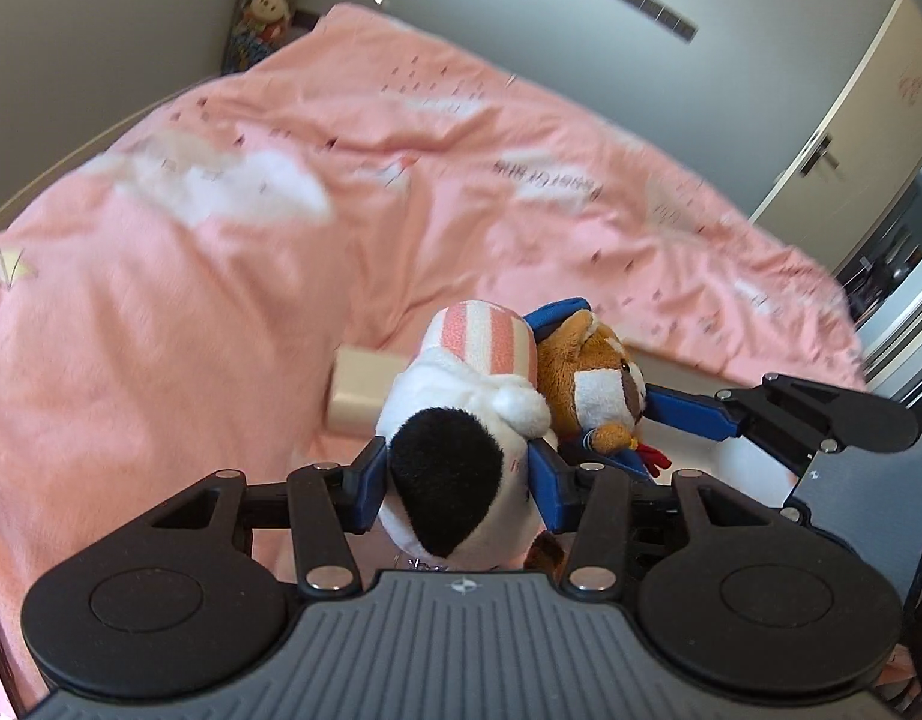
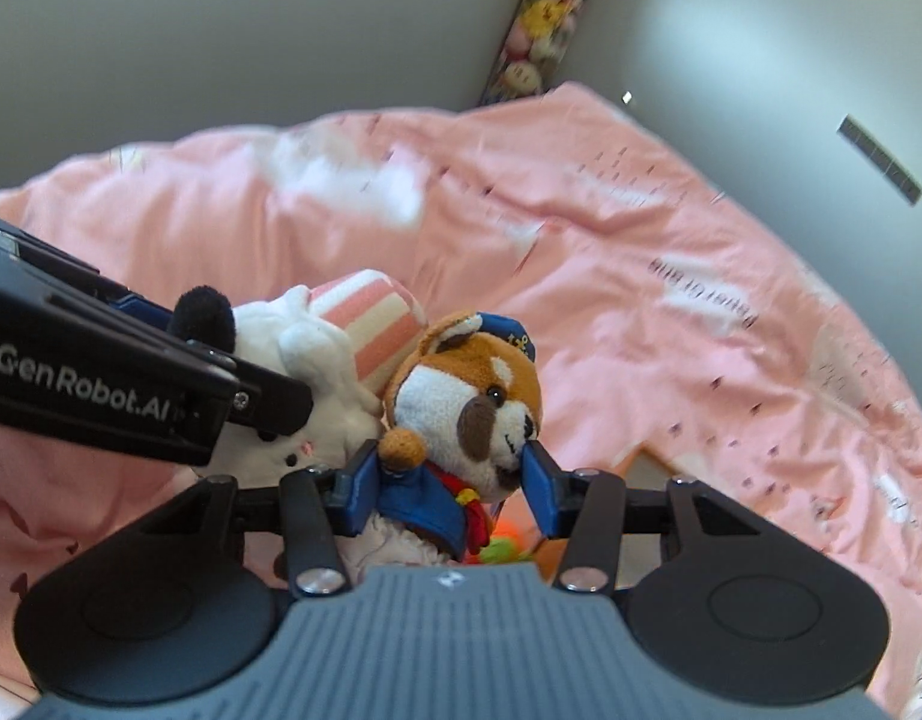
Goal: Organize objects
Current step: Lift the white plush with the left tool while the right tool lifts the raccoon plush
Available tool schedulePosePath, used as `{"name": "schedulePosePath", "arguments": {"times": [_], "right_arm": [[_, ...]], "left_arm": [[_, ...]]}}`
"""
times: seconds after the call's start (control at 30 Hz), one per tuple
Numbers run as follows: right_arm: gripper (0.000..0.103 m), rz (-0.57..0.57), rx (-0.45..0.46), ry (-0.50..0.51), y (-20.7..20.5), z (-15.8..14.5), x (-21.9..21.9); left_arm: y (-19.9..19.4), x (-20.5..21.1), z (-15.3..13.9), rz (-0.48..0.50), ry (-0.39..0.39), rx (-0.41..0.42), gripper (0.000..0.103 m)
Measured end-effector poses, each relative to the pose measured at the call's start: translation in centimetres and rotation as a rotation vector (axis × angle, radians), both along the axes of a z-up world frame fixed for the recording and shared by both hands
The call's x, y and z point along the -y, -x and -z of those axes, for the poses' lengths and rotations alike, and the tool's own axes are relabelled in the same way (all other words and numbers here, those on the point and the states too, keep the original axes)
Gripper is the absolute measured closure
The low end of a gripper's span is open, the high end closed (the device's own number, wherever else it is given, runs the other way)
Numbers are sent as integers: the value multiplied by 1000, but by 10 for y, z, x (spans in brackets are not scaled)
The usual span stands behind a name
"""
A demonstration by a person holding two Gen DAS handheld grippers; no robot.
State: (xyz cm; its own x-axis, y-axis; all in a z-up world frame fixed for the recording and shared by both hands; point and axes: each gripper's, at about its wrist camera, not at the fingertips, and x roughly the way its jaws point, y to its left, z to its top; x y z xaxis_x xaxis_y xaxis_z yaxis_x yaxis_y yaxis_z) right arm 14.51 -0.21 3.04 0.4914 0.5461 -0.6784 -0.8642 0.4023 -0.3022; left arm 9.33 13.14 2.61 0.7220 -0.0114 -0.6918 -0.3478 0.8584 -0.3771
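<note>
The left claw (image 1: 458,483) grips a white plush toy with a black ear and a pink-and-cream striped cap (image 1: 461,420), its blue pads pressed into the soft body, held above the pink quilted bed cover (image 1: 221,276). The right claw (image 2: 449,483) clamps a brown-and-white plush dog in a blue sailor cap and jacket (image 2: 467,414) at the neck. Both toys touch side by side, and a pile of plush toys (image 2: 539,30) fills the far corner
</note>
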Motion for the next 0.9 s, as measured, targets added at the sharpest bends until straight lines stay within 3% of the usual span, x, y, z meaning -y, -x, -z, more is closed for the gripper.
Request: {"name": "schedulePosePath", "arguments": {"times": [0.3,0.53,0.67,0.9], "right_arm": [[51,78,101,-81,-12,-49,52],[51,171,77,-112,-44,-73,103],[51,203,72,-78,-62,-66,120],[52,246,-62,-7,-100,-23,143]], "left_arm": [[-19,35,-41,108,19,129,48],[-53,74,-53,238,64,167,48],[-78,98,-41,287,60,136,48],[-115,129,10,348,24,-9,48]]}}
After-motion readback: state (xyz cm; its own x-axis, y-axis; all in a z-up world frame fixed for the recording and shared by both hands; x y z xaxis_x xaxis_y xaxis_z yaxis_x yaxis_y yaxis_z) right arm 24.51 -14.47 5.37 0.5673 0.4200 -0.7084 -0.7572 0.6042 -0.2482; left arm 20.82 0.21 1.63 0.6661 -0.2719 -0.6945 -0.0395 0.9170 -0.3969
